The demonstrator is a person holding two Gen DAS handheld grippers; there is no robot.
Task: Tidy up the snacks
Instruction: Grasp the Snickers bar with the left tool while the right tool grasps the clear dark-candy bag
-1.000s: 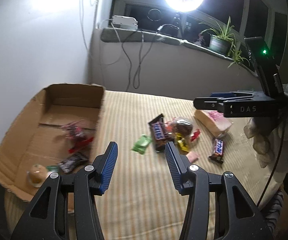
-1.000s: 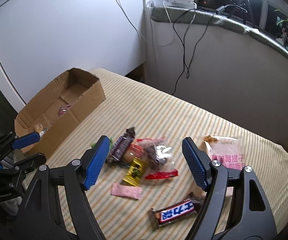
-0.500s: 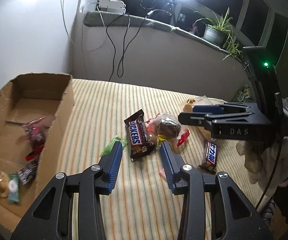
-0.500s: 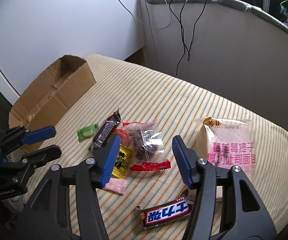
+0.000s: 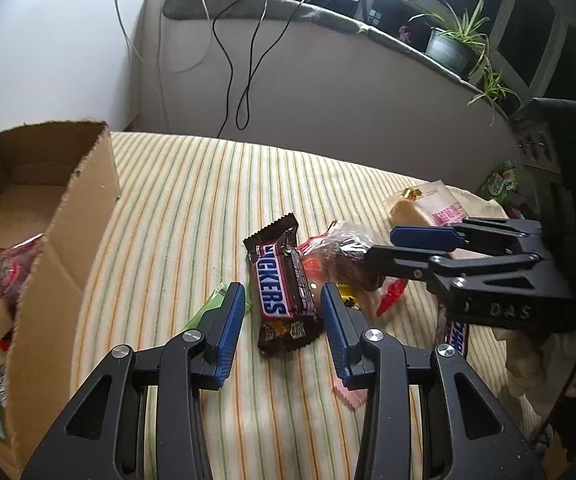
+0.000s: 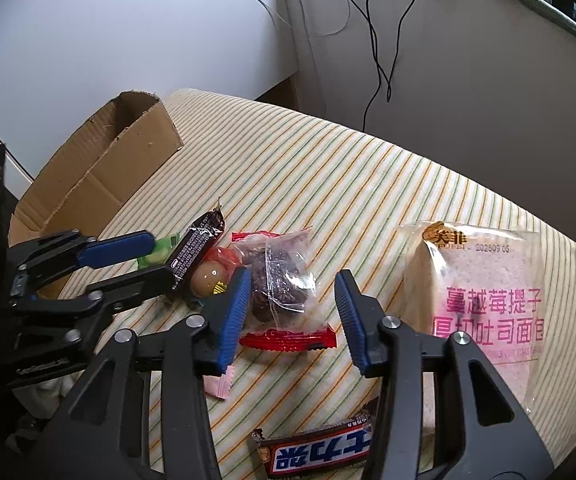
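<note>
A pile of snacks lies on the striped cloth. My left gripper (image 5: 282, 312) is open, its fingers either side of a brown Snickers bar (image 5: 282, 290), low over it. My right gripper (image 6: 292, 306) is open around a clear packet holding a dark round cake (image 6: 282, 280), with red wrapper ends. A green candy (image 5: 212, 304) lies left of the Snickers. A second Snickers bar (image 6: 315, 450) and a pink candy (image 6: 218, 386) lie nearer. A large pink-lettered bread packet (image 6: 483, 284) lies to the right. The cardboard box (image 5: 68, 220) at the left holds several snacks.
A grey ledge with cables (image 5: 244, 68) and potted plants (image 5: 455, 44) runs behind the table. A white wall stands at the left. The two grippers are close together over the pile; the right one shows in the left wrist view (image 5: 399, 248).
Both grippers have moved forward and down to the pile. The left one now straddles the Snickers bar, the right one straddles the clear cake packet. Both stay open.
</note>
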